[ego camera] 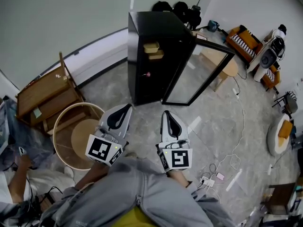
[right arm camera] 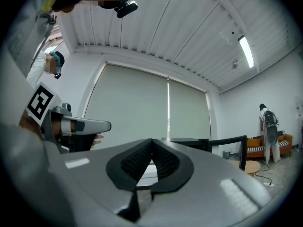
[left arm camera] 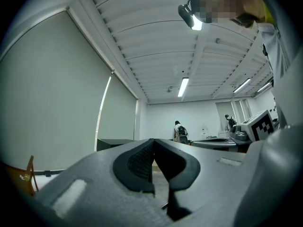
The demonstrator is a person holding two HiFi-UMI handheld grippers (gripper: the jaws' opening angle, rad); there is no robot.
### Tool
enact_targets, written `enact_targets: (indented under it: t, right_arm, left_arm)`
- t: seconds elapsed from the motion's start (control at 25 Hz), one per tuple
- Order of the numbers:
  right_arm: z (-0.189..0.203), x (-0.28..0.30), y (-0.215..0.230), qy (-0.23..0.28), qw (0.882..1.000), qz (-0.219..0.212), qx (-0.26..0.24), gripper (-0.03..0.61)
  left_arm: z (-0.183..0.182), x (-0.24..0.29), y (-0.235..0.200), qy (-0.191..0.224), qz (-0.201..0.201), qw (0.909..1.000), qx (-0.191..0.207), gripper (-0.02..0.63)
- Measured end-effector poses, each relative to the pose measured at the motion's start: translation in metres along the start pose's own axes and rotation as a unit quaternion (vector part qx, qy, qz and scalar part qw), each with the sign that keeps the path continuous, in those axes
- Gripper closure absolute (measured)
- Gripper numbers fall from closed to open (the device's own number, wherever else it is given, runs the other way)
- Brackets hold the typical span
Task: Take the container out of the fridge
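Observation:
A black mini fridge point(ego camera: 154, 56) stands on the floor ahead with its glass door point(ego camera: 199, 74) swung open to the right. A tan container point(ego camera: 151, 47) sits on a shelf inside, with another tan item point(ego camera: 155, 55) just below it. My left gripper point(ego camera: 124, 110) and right gripper point(ego camera: 166, 116) hover side by side near my body, well short of the fridge. Both are shut and hold nothing. In the left gripper view the left gripper point(left arm camera: 154, 143) points upward at the room. The right gripper point(right arm camera: 151, 143) also tilts up, with the fridge top point(right arm camera: 189, 142) behind its tips.
A round wicker basket point(ego camera: 59, 126) and a wooden rack point(ego camera: 45, 96) stand to the left. A small round wooden table point(ego camera: 230, 69) sits behind the door. Cables and a power strip point(ego camera: 208, 178) lie on the floor at right. People stand across the room.

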State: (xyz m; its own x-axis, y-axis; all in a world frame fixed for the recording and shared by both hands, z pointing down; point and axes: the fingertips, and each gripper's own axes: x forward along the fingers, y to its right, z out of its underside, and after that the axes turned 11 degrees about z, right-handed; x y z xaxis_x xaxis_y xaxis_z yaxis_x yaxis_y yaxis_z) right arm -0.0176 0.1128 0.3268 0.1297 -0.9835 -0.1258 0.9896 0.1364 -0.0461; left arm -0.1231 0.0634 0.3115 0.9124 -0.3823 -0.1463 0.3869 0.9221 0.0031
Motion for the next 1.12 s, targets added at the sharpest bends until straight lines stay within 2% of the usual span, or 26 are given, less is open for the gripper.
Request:
enact_targets:
  t: [0.36, 0.48, 0.72, 0.88, 1.12]
  right_arm:
    - [0.018, 0.056, -0.002, -0.011, 1.0, 0.008, -0.006, 0.578]
    - [0.031, 0.065, 0.007, -0.027, 0.999, 0.017, -0.012, 0.578]
    - [0.044, 0.106, 0.025, -0.028, 0.999, 0.012, -0.016, 0.578]
    - [0.045, 0.149, 0.039, -0.005, 1.0, -0.012, -0.018, 0.578]
    - [0.055, 0.224, 0.065, -0.002, 0.999, -0.042, -0.025, 0.564]
  left_arm:
    - [0.017, 0.029, -0.048, -0.006, 0.009, 0.9998, -0.015, 0.61]
    - [0.023, 0.037, -0.056, -0.007, 0.007, 0.9998, -0.018, 0.611]
    - [0.032, 0.065, -0.079, -0.007, -0.005, 0.9998, -0.016, 0.611]
    - [0.035, 0.101, -0.101, -0.005, -0.01, 0.9999, -0.009, 0.611]
    - [0.044, 0.163, -0.141, -0.008, -0.026, 0.9996, -0.008, 0.611]
